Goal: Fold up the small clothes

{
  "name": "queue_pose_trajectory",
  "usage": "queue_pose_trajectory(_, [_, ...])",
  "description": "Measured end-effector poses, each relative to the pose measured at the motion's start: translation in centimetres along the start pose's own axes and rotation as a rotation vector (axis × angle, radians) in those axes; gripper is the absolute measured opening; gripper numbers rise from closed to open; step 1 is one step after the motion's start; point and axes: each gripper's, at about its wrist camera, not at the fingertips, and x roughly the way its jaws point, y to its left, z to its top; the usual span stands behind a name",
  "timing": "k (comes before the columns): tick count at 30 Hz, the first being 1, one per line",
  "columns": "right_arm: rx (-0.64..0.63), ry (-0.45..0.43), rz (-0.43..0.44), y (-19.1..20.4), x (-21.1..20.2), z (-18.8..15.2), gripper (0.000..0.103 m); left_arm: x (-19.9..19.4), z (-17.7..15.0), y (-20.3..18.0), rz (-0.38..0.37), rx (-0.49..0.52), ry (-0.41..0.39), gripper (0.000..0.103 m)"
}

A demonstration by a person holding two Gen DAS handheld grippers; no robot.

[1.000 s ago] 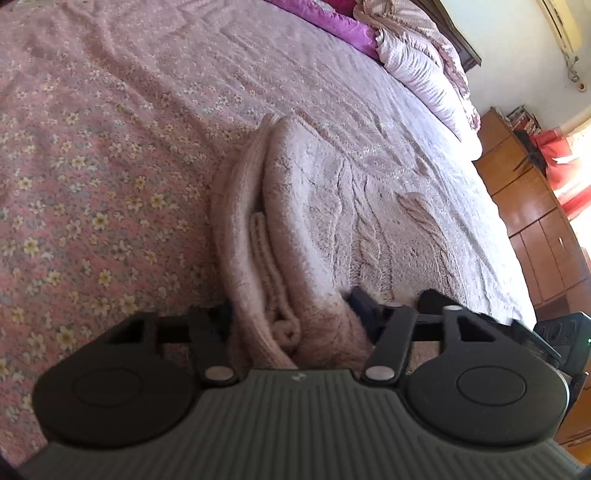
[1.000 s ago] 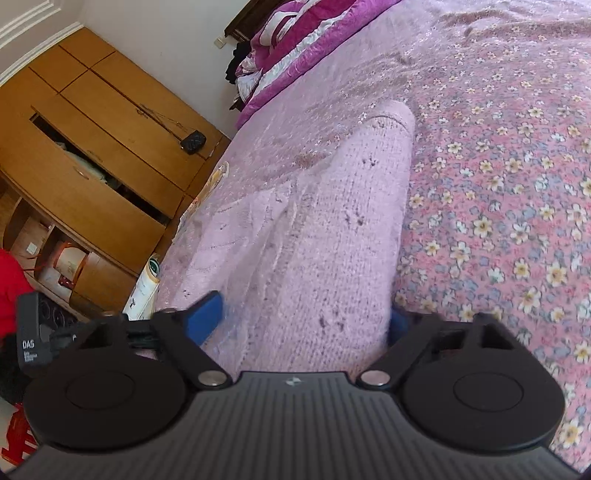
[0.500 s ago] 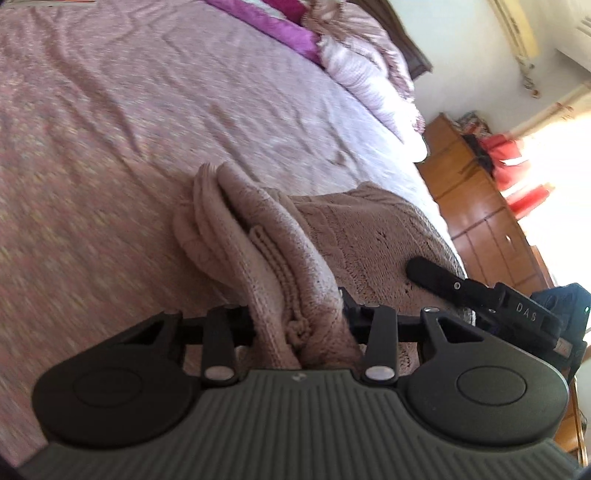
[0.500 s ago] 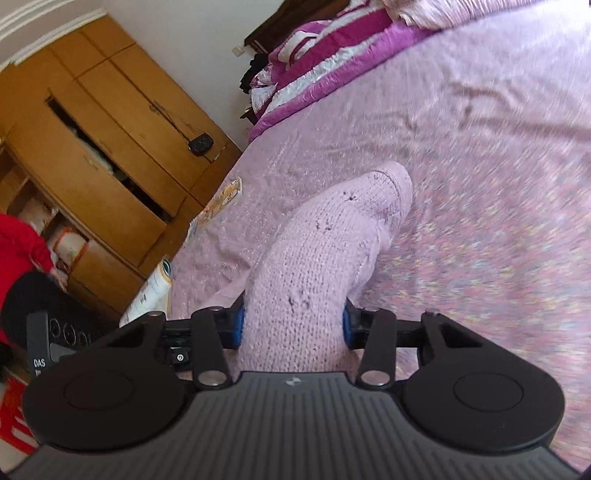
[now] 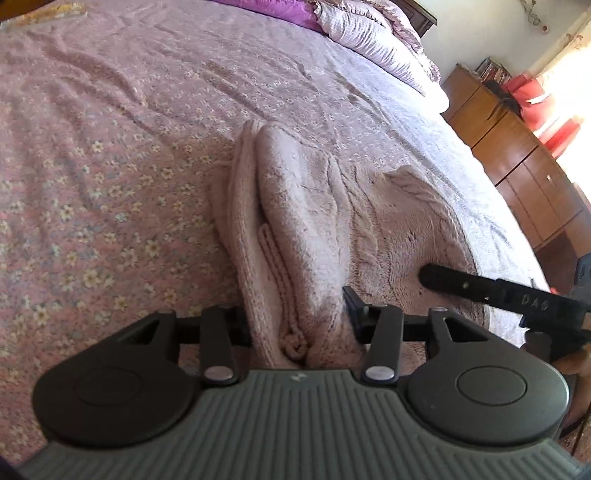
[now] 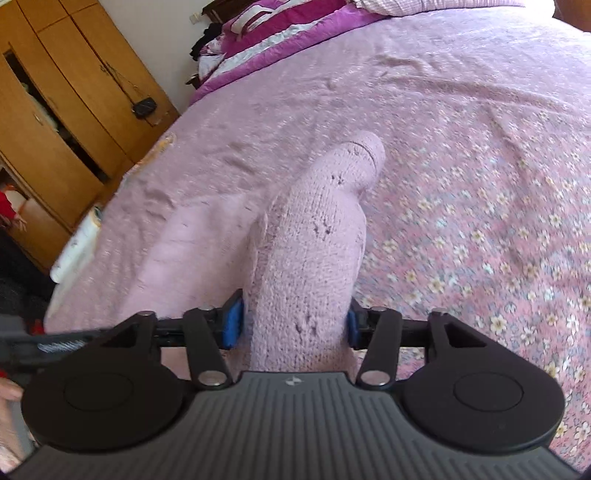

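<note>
A pale pink cable-knit sweater lies bunched on a pink floral bedspread. My left gripper is shut on a folded edge of it, with knit fabric filling the gap between the fingers. My right gripper is shut on another part of the same sweater, which rises from the blue pads as a rounded ridge and then drops to the bed. The right gripper's black body shows at the right of the left wrist view, resting against the sweater.
The bedspread stretches wide around the sweater. Purple and striped bedding is piled at the far end. Wooden drawers stand past the bed's right edge, and a wooden wardrobe past its left edge.
Both grippers closed on the sweater, lifted and gathered it, then came back down toward the bed. The right gripper has come in beside the left one.
</note>
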Motion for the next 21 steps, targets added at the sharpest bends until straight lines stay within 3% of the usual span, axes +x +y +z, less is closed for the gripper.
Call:
queue_pose_trajectory(7, [-0.016,-0.058,-0.027,1.1,-1.3,-0.5,0.074,-2.0,-0.4,-0.9,0.095,0.061,-0.024,0.065])
queue_pose_trajectory(10, [-0.050,-0.109,-0.050,1.9,-3.4,-1.1,0.080,-3.5,-0.8,-1.3,0.120,0.073,-0.035,0.067])
queue_pose_trajectory(14, [-0.088,-0.161,-0.072,2.9,-6.1,-2.6,0.087,-5.3,-1.9,-2.4,0.184,0.110,-0.063,0.078])
queue_pose_trajectory(21, [-0.134,-0.151,-0.153,4.1,-8.2,-6.9,0.091,-6.8,-4.9,-3.6,0.252,0.157,-0.085,0.078])
